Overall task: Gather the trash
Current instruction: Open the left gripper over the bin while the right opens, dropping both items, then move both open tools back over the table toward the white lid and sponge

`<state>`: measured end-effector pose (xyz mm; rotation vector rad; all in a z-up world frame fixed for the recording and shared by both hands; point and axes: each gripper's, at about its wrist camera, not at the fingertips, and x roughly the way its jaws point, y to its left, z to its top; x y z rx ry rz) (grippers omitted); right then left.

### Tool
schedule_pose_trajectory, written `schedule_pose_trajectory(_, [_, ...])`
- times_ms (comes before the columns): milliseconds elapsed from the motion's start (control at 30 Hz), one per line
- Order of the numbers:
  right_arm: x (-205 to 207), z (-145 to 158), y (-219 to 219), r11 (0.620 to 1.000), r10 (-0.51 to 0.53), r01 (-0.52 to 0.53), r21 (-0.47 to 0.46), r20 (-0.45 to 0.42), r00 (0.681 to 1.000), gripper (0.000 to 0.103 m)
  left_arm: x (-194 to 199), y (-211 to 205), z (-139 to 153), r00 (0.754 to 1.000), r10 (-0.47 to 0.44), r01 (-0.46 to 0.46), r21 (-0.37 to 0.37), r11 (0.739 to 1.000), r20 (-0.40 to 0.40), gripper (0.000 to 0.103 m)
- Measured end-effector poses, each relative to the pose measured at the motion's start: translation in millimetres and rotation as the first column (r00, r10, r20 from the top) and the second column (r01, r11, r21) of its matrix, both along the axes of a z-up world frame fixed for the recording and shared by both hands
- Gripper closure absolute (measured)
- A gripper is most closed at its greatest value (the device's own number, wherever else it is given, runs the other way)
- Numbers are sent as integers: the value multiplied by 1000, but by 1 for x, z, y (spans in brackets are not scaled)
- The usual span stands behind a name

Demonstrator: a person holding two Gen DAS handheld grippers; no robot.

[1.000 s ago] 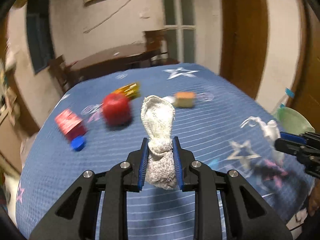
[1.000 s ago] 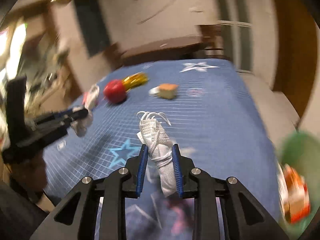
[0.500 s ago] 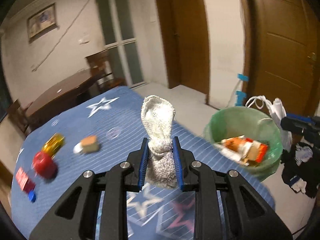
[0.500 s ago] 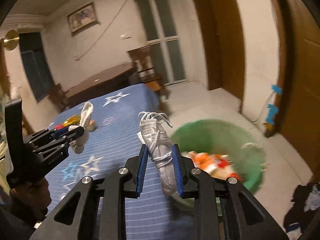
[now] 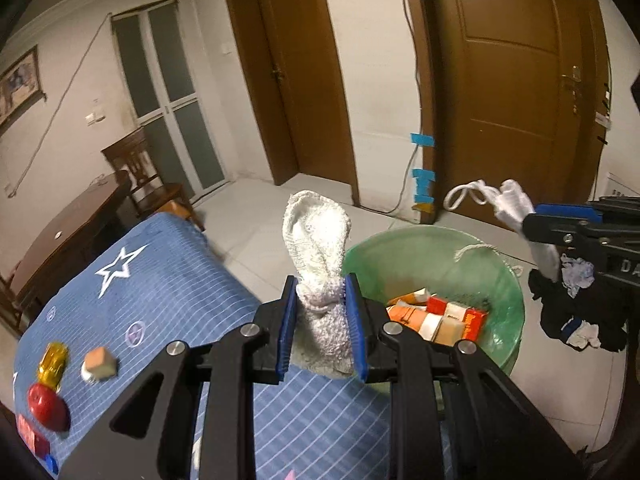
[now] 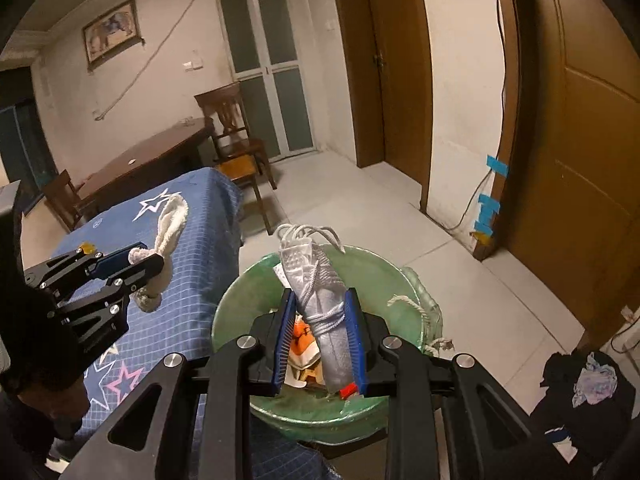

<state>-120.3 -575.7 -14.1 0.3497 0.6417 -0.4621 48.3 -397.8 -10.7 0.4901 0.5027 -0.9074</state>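
Observation:
My left gripper (image 5: 320,320) is shut on a white terry sock (image 5: 318,240) that stands up between the blue pads, held over the table edge beside the green bin (image 5: 504,276). My right gripper (image 6: 320,340) is shut on a rolled white face mask (image 6: 320,292) with loose strings, held right above the green bin (image 6: 372,260). The bin holds orange and red cartons (image 5: 444,318). Each gripper shows in the other's view: the left one (image 6: 148,268) at the left, the right one (image 5: 528,224) at the right.
The blue star-patterned table (image 5: 160,292) carries a red apple (image 5: 48,406), a gold wrapper (image 5: 52,362), a small cake piece (image 5: 98,364) and a red box (image 5: 32,438). A dark clothes pile (image 6: 584,392) lies on the floor. Wooden doors, a chair (image 6: 236,136) and a brown table stand behind.
Both grippers have swung right from over the table to the green bin, each still holding its item. The right gripper now hangs over the bin opening.

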Motion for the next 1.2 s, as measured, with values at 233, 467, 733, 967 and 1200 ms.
schedule_pose_trajectory(233, [28, -20, -14, 998, -31, 32, 52, -24, 999, 77, 6, -22, -10, 996, -72, 72, 5, 997, -48, 81])
schedule_pose_trajectory(467, [43, -36, -26, 998, -58, 59, 31, -32, 998, 55, 21, -29, -23, 995, -64, 65, 20, 998, -83, 59])
schedule_pose_trajectory(733, [58, -43, -12, 1000, -17, 17, 15, -28, 999, 55, 38, 17, -25, 995, 31, -31, 5, 1000, -96, 56])
schedule_pose_trajectory(967, [103, -36, 37, 991, 131, -131, -17, -9, 991, 53, 67, 98, -26, 980, 155, -156, 5, 988, -125, 45])
schedule_pose_trajectory(1200, [188, -31, 126, 925, 374, -373, -69, -2, 927, 38, 118, 189, -29, 937, 316, -314, 38, 949, -146, 38])
